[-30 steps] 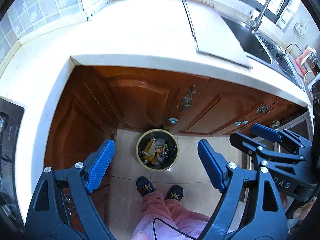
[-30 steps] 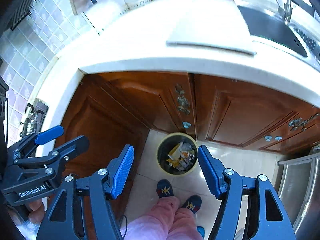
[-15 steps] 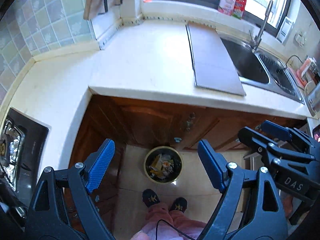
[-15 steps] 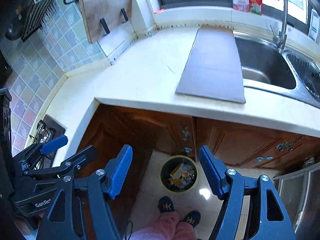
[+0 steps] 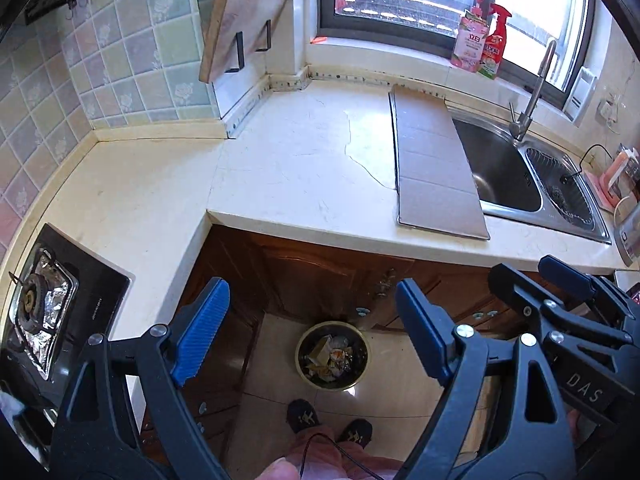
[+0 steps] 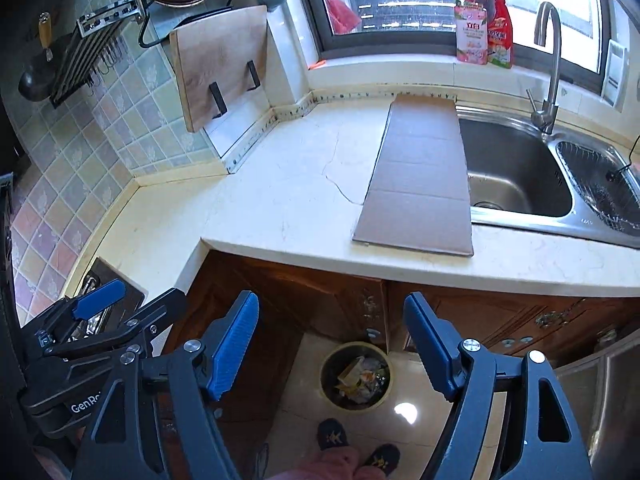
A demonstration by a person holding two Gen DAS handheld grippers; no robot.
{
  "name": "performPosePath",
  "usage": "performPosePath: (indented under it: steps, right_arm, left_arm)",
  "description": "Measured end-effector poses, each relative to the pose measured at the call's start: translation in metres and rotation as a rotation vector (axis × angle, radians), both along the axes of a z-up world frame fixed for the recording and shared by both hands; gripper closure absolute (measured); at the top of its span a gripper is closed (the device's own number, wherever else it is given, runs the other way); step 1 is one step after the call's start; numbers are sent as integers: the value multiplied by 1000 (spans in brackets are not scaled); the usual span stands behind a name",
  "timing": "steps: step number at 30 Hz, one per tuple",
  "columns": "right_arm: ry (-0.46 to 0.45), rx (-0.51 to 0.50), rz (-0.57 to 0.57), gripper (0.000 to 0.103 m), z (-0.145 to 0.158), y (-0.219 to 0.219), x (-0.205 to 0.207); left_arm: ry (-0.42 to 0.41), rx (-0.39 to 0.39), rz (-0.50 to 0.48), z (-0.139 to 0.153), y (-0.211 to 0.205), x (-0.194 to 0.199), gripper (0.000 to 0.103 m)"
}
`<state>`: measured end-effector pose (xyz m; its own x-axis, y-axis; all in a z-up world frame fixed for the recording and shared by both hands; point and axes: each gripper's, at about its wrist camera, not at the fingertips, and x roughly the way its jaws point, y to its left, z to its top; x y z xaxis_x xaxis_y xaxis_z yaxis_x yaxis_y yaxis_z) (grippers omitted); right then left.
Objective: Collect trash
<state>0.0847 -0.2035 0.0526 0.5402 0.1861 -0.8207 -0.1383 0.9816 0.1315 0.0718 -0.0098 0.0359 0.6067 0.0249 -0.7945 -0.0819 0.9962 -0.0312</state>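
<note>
A round trash bin (image 5: 332, 356) with a yellow rim stands on the tiled floor below the counter, holding crumpled wrappers and paper; it also shows in the right wrist view (image 6: 357, 376). My left gripper (image 5: 312, 316) is open and empty, held high above the bin. My right gripper (image 6: 331, 330) is open and empty too, beside the left one. A flat cardboard sheet (image 5: 432, 164) lies on the white counter (image 5: 280, 168) next to the sink (image 5: 504, 168); it shows in the right wrist view (image 6: 420, 184) as well.
Brown cabinet doors (image 6: 500, 316) stand under the counter. A gas stove (image 5: 44, 308) is at the left. A faucet (image 6: 550, 60), two bottles (image 6: 486, 26) on the window sill and a cutting board (image 6: 218, 64) on the wall are at the back. The person's feet (image 5: 328, 424) are near the bin.
Both grippers have risen and tilted up from the bin, so the counter, sink and window now fill the views. The bin looks smaller and lower. Both stay open and empty.
</note>
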Motion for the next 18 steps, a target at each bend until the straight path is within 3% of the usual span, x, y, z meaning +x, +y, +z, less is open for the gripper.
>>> performPosePath:
  steps: [18]
  right_arm:
    - [-109, -2, -28, 24, 44, 7, -2]
  left_arm:
    - [-85, 38, -7, 33, -2, 4, 20]
